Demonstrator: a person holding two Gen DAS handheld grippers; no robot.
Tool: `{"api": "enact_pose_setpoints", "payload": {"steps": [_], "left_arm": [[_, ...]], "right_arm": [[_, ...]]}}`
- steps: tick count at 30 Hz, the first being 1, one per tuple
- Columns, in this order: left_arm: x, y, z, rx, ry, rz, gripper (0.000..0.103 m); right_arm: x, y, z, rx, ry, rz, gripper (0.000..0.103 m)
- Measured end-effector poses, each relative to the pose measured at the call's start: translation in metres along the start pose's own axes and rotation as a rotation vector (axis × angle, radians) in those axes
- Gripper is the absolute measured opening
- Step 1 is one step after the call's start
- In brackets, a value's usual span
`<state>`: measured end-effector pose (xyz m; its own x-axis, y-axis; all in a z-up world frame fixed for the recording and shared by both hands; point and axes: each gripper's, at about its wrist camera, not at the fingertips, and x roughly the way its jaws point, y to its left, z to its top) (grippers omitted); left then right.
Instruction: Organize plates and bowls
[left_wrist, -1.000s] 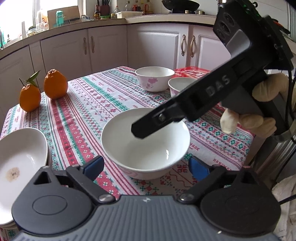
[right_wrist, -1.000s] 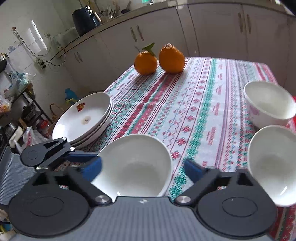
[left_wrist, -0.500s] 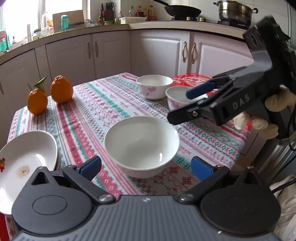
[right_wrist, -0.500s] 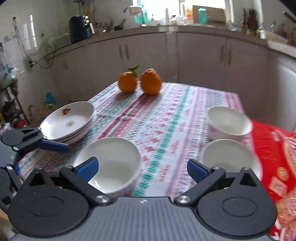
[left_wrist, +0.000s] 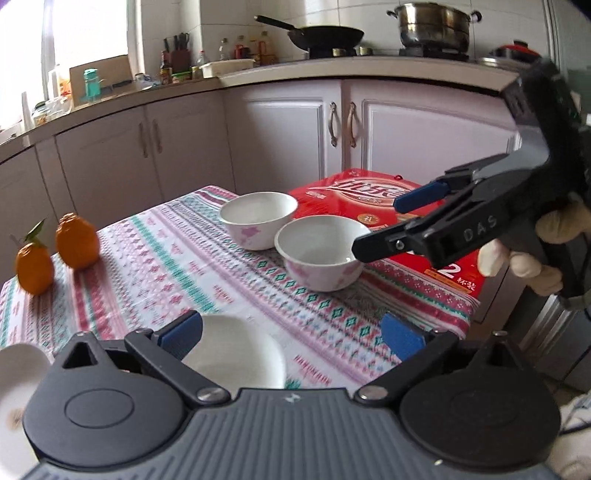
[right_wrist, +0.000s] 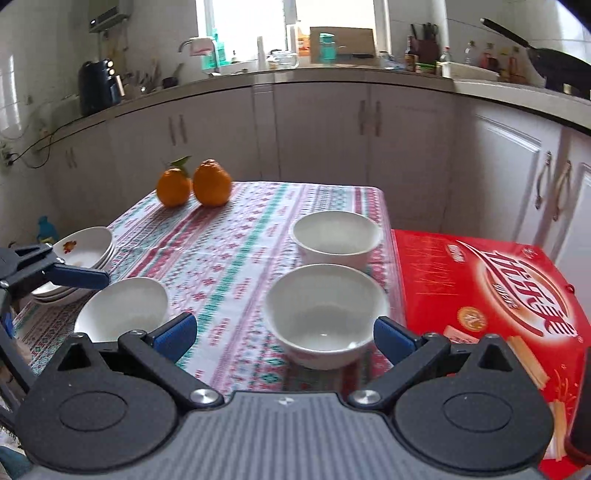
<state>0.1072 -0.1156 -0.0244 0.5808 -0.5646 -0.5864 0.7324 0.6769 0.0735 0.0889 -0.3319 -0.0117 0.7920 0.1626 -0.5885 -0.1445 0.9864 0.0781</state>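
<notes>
Covering table, patterned cloth (right_wrist: 236, 243), cabinets (right_wrist: 317, 129) behind

Three white bowls and one plate stack, all upright on the patterned table (right_wrist: 236, 266).

Landmark: red box (right_wrist: 491, 295) at the table's edge.

- Near bowl (right_wrist: 327, 314): white with faint pink floral print outside, empty, just beside the box.
- Far bowl (right_wrist: 337, 236): same pattern, empty, just behind the near bowl, also next to the box.
- Plain bowl (right_wrist: 123, 310): white, empty, well apart from the box, across the table.
- Plate stack (right_wrist: 83, 251): shallow white plates, small floral mark on top one, farthest from the box, at the opposite edge.
</notes>
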Motion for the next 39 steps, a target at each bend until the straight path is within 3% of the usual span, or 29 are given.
{"api": "enact_pose_setpoints", "payload": {"steps": [9,20,31,39], "left_arm": [[0.052,-0.029,0.018,-0.039,0.019,-0.007,0.102],[0.095,-0.041,0.025,-0.061,0.051,0.026,0.1],[0.117,-0.04,0.03,-0.078,0.063,0.027,0.087],[0.121,-0.036,0.03,-0.093,0.065,0.015,0.083]], "right_arm": [[0.005,-0.036,0.01,0.034,0.021,0.036,0.103],[0.048,-0.07,0.023,0.056,0.107,0.082,0.102],[0.089,-0.085,0.037,0.073,0.211,0.147,0.076],[0.104,-0.084,0.043,0.062,0.233,0.169,0.066]]}}
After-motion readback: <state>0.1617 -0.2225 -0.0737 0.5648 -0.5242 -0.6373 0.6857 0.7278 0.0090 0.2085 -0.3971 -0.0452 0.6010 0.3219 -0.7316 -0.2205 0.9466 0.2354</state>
